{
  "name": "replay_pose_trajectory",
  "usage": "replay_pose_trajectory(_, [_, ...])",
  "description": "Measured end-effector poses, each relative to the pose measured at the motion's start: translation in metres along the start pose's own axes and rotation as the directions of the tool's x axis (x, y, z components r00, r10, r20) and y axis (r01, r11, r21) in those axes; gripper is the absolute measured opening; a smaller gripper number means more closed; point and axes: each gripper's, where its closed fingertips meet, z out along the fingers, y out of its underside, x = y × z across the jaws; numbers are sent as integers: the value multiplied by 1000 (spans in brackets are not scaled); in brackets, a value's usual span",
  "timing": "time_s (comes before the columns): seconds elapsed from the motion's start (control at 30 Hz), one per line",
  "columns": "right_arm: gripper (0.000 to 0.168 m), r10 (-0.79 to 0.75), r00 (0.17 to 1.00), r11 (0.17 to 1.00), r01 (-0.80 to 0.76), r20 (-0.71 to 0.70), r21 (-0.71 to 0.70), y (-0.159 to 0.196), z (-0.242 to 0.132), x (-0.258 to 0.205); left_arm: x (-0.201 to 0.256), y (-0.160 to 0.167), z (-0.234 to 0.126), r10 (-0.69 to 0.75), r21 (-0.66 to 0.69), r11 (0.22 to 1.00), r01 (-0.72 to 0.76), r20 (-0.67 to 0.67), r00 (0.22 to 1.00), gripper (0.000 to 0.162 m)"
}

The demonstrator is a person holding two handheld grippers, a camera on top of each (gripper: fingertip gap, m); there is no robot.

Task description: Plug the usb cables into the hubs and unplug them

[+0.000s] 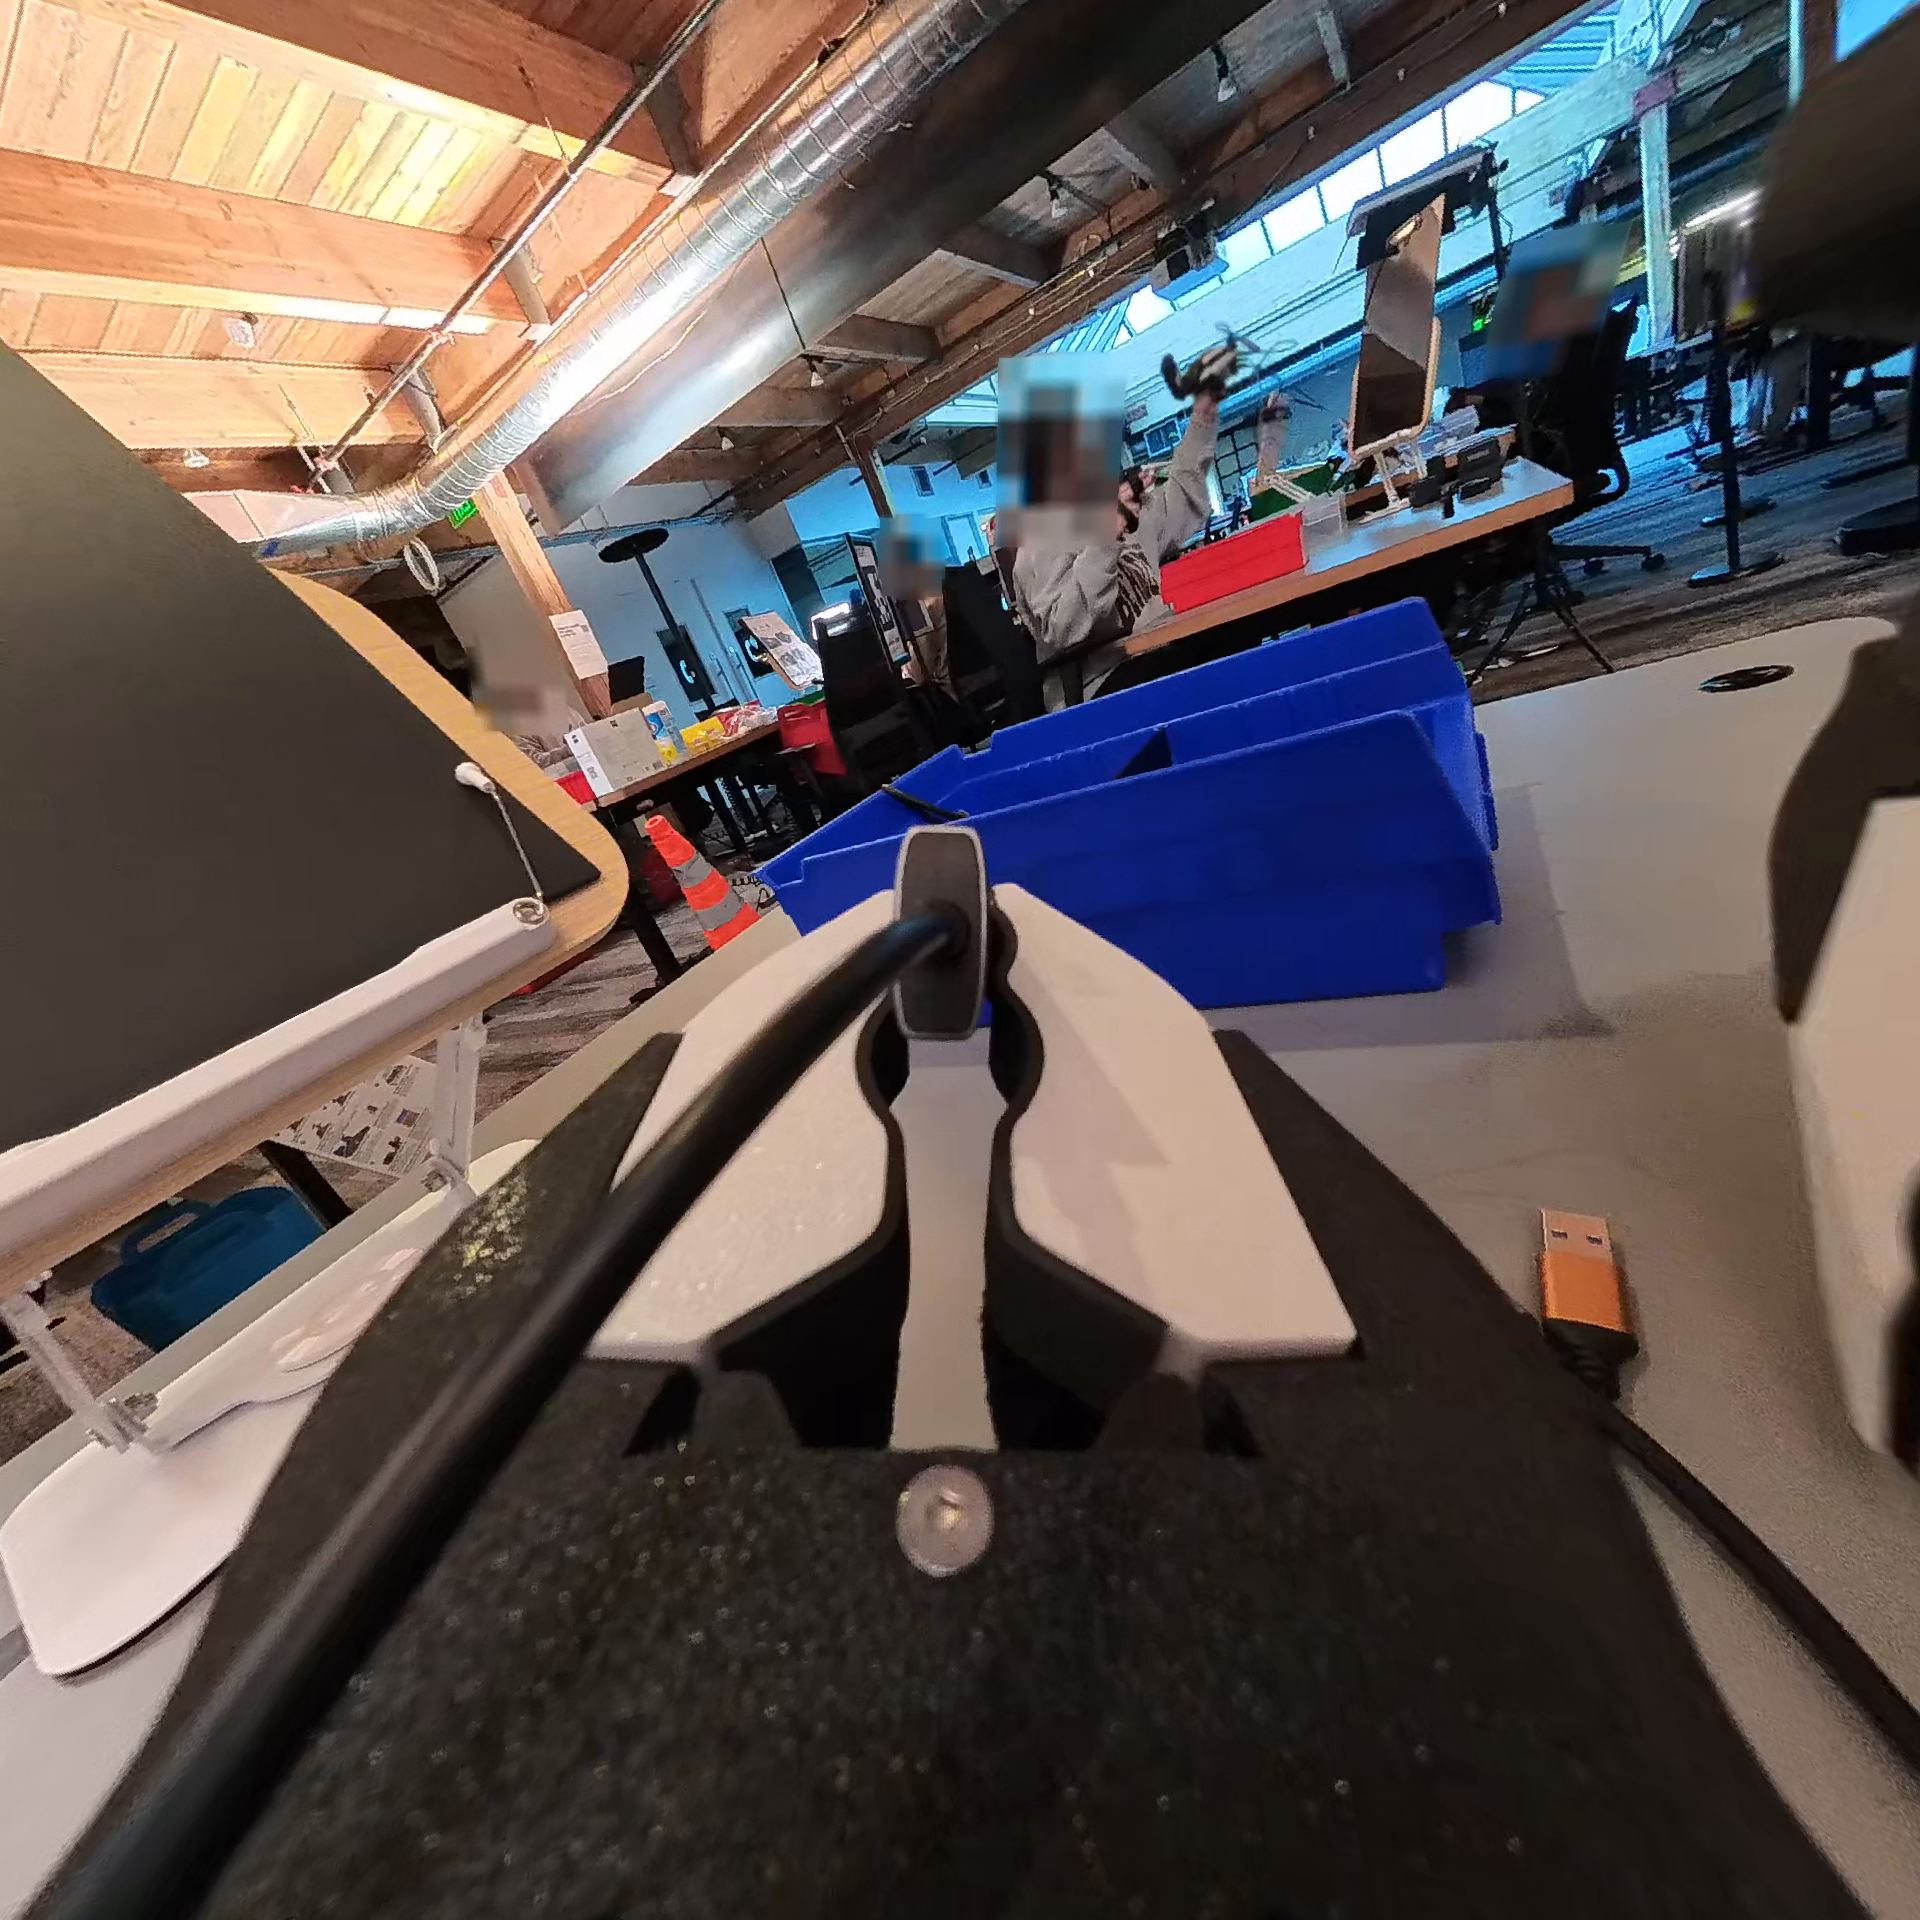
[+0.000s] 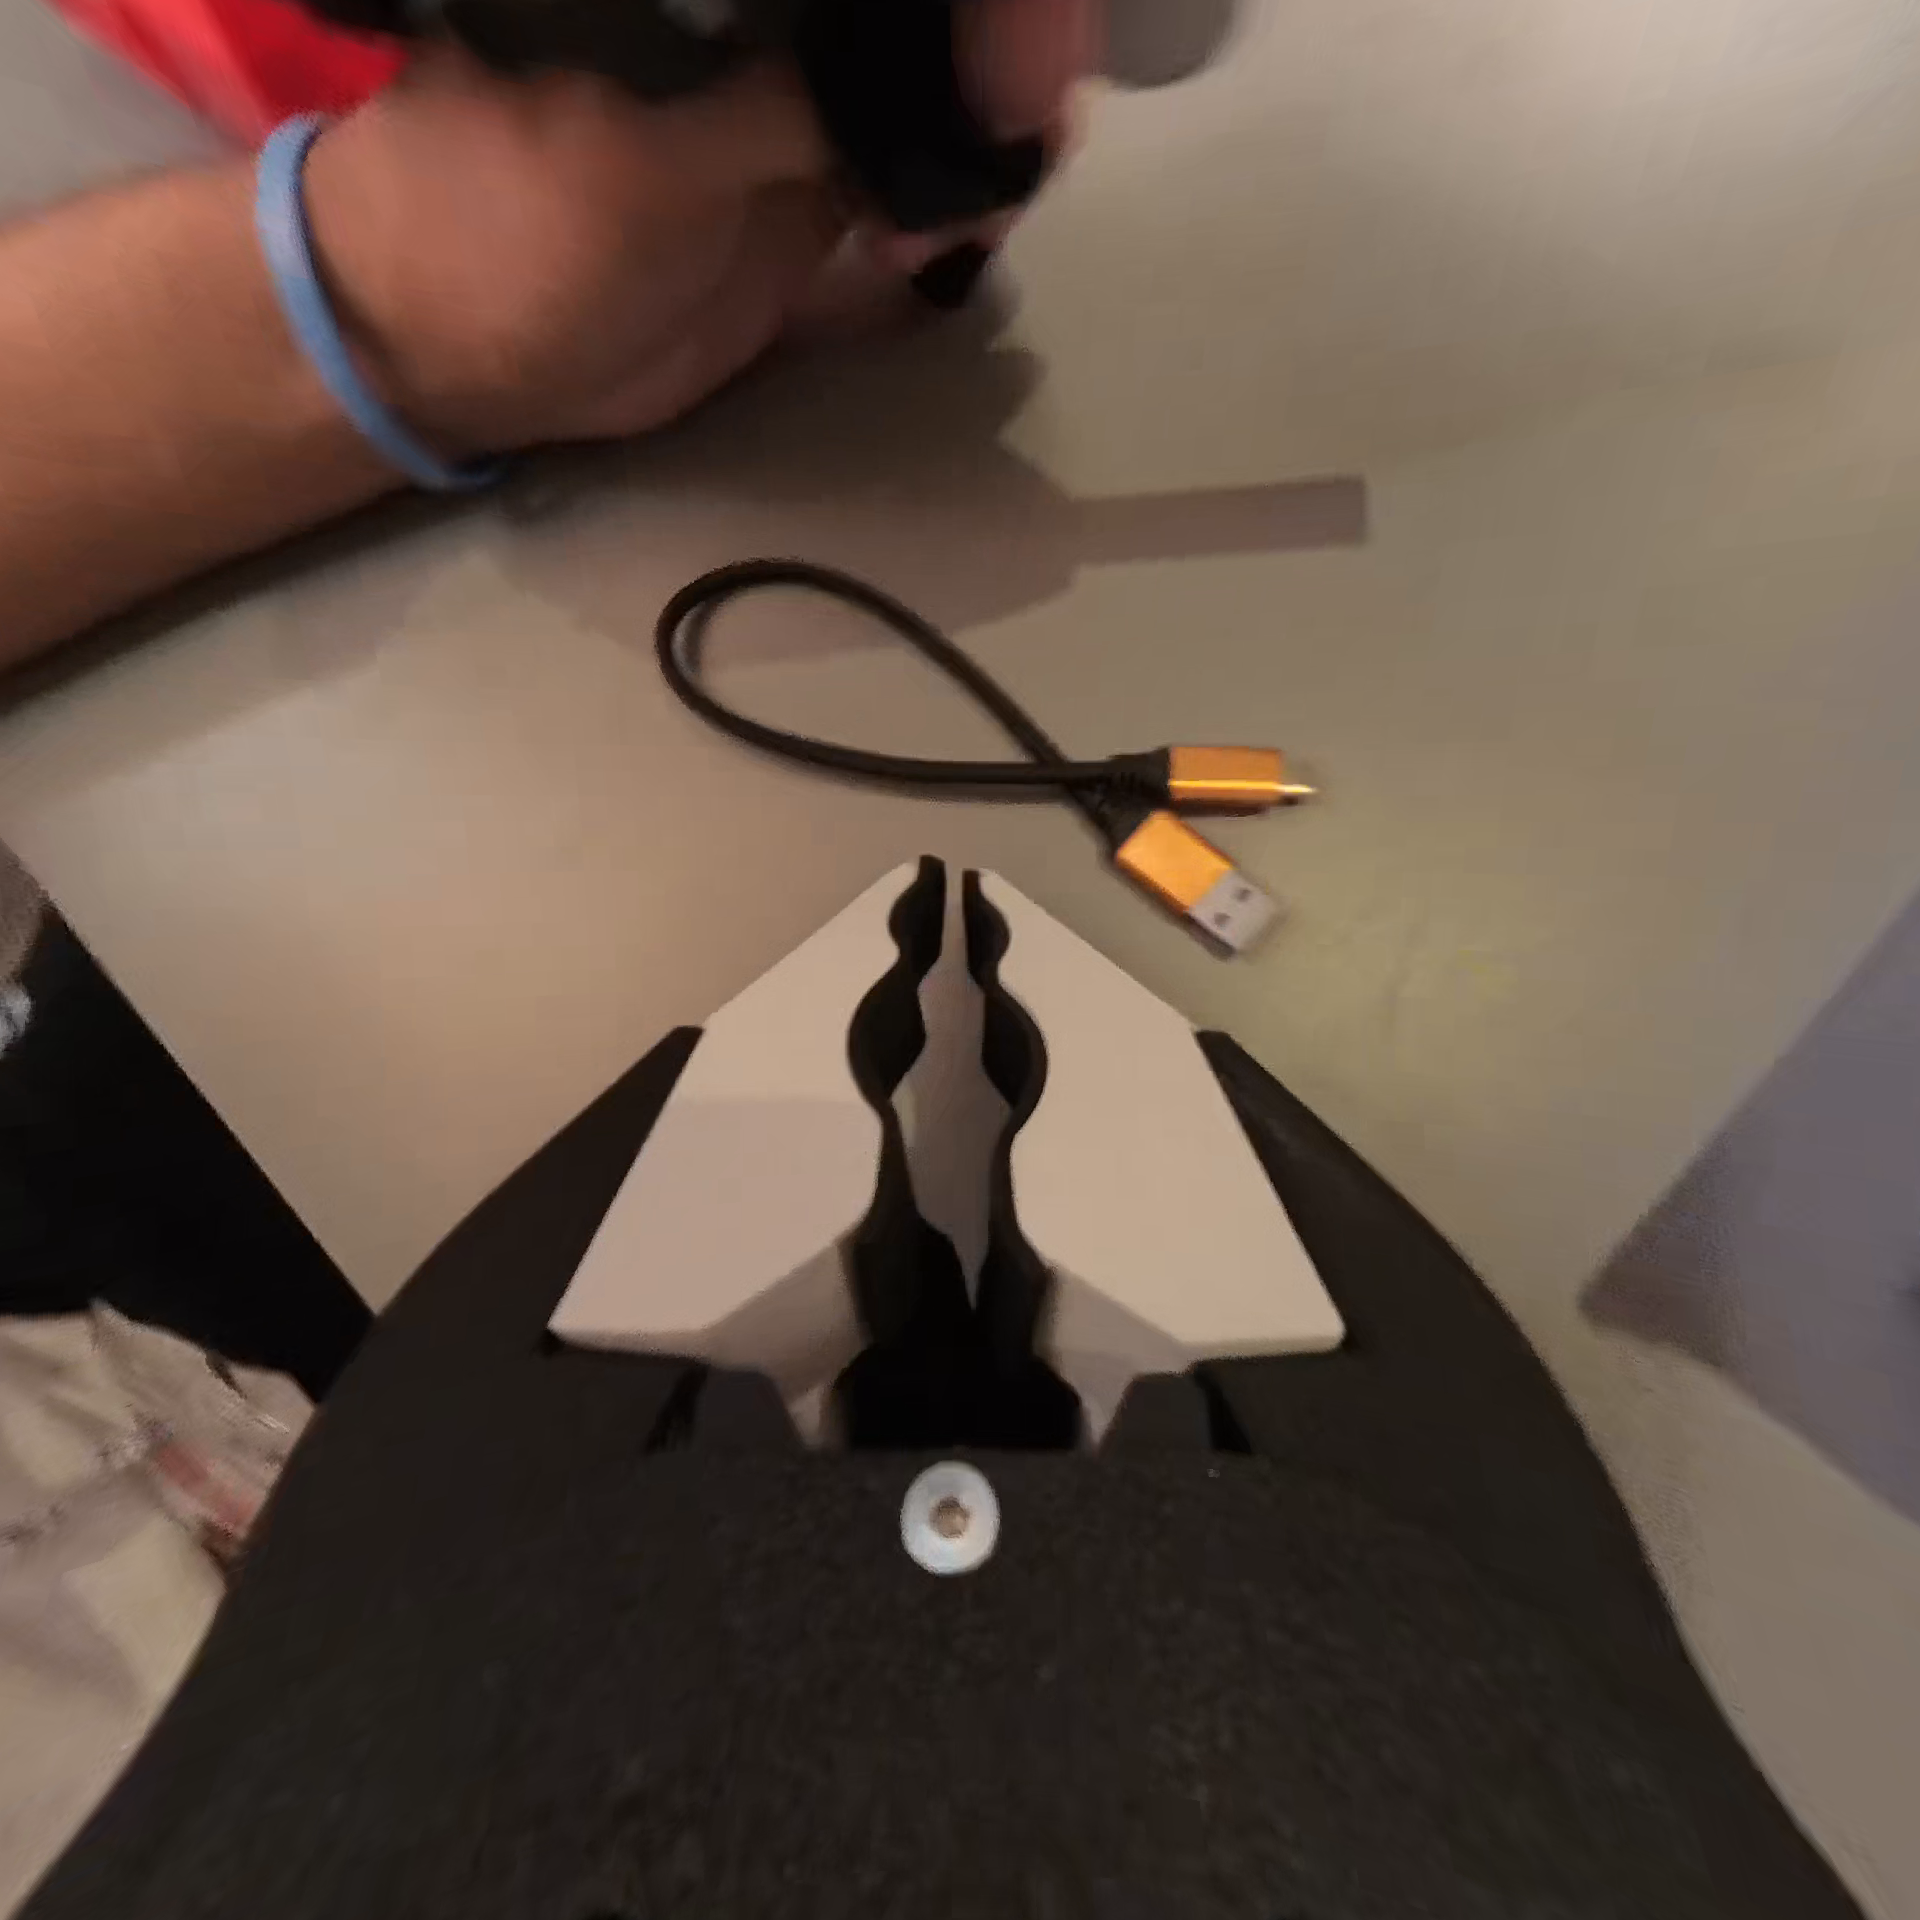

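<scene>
My left gripper (image 1: 940,940) is clamped on a black plug (image 1: 938,935), while my right gripper (image 2: 945,883), jaws nearly closed and empty, sits nearest the gold-ended cable (image 2: 935,748), whose connectors lie just right of its tips.

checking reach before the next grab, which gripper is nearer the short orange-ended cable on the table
Right. The right gripper hovers just short of the orange-ended cable; the left gripper, shut on a black cable plug, sits farther off.
</scene>
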Motion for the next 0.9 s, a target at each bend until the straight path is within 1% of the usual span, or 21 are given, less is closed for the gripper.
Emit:
replay_pose_trajectory(0.07, [26, 97, 995, 995, -97, -5, 39, -8, -1, 5, 2, 1, 1, 1, -2, 1000, -1, -6, 1000, 10])
replay_pose_trajectory(0.1, [30, 104, 994, 993, -102, -29, 57, -12, 1, 7, 3, 1, 1, 5, -3, 1000, -5, -10, 1000, 10])
replay_pose_trajectory(0.13, [35, 83, 994, 995, -79, -75, 55, -12, 3, 9, 4, 1, 1, 10, -3, 1000, -10, -14, 1000, 10])
replay_pose_trajectory(0.2, [48, 1, 972, 999, 10, -234, 46, -12, 4, 23, 7, 0, 1, 20, -3, 1000, -20, -22, 1000, 10])
replay_pose_trajectory(0.23, [48, -30, 957, 999, 41, -290, 32, -10, 4, 27, 8, 0, 1, 23, -3, 1000, -23, -25, 999, 10])
replay_pose_trajectory(0.27, [48, -27, 948, 999, 36, -317, 23, -9, 6, 30, 9, 0, 2, 25, -2, 1000, -25, -26, 999, 10])
replay_pose_trajectory(0.33, [51, 5, 956, 1000, 0, -293, 19, -6, 12, 27, 10, 0, 2, 23, -1, 1000, -23, -31, 999, 10])
replay_pose_trajectory(0.37, [50, -12, 954, 1000, 17, -300, 14, -6, 13, 29, 10, 0, 2, 22, -1, 1000, -22, -31, 999, 10])
replay_pose_trajectory(0.4, [39, -59, 944, 998, 61, -325, -6, -6, 13, 35, 10, 0, 2, 22, -2, 1000, -22, -31, 999, 10])
replay_pose_trajectory(0.43, [23, -126, 934, 992, 126, -335, -22, -7, 13, 38, 10, 0, 2, 21, -1, 1000, -21, -31, 999, 10])
replay_pose_trajectory(0.5, [15, -293, 915, 955, 291, -279, -47, -10, 16, 38, 9, 0, 2, 20, 1, 1000, -20, -30, 999, 10])
replay_pose_trajectory(0.57, [8, -452, 874, 892, 447, -178, -69, -10, 16, 37, 9, 0, 2, 22, 1, 1000, -21, -30, 999, 10])
replay_pose_trajectory(0.6, [6, -521, 848, 854, 517, -99, -64, -9, 14, 32, 9, 0, 2, 23, 0, 1000, -23, -30, 999, 10])
replay_pose_trajectory(0.63, [5, -590, 807, 807, 590, 8, -36, -5, 12, 22, 9, 0, 2, 24, 0, 1000, -24, -28, 999, 10])
replay_pose_trajectory(0.67, [5, -633, 771, 772, 635, 74, -6, -2, 9, 16, 9, -1, 2, 24, 1, 1000, -24, -27, 999, 10])
replay_pose_trajectory(0.7, [5, -640, 758, 764, 645, 125, -7, 1, 6, 14, 9, -1, 2, 23, 2, 1000, -23, -27, 999, 10])
replay_pose_trajectory(0.77, [5, -601, 749, 777, 630, 279, -18, 14, -2, 3, 7, -1, 1, 24, 1, 1000, -24, -22, 999, 10])
replay_pose_trajectory(0.83, [5, -607, 743, 777, 629, 283, 15, 9, -12, 2, 5, 0, 1, 19, 1, 1000, -19, -16, 1000, 10])
replay_pose_trajectory(0.9, [5, -571, 747, 806, 589, 341, 60, 9, -25, -5, 2, 0, 0, 12, 1, 1000, -12, -9, 1000, 10])
